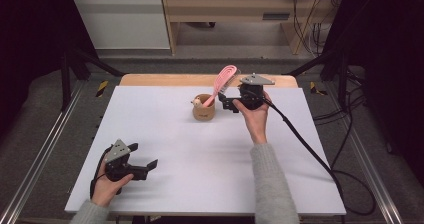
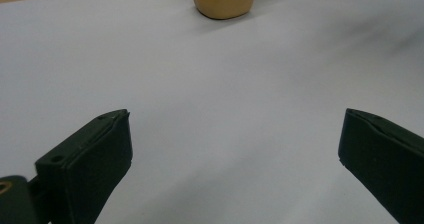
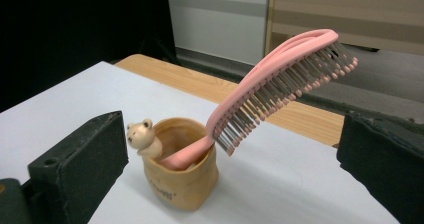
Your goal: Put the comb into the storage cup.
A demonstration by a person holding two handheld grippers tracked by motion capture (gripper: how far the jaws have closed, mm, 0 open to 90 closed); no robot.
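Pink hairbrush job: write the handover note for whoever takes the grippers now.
Right gripper: open, beside the cup, nothing between its jaws.
Left gripper: open, empty, low over the near left of the white table.
Pink hairbrush: handle down in the tan bear cup, head leaning out over the rim, bristles down.
Done: brush stands in the cup, released.
Left: probably just draw the right gripper clear without knocking the brush.

High view overhead; both gripper views low, sharing the cup [image 2: 225, 1].
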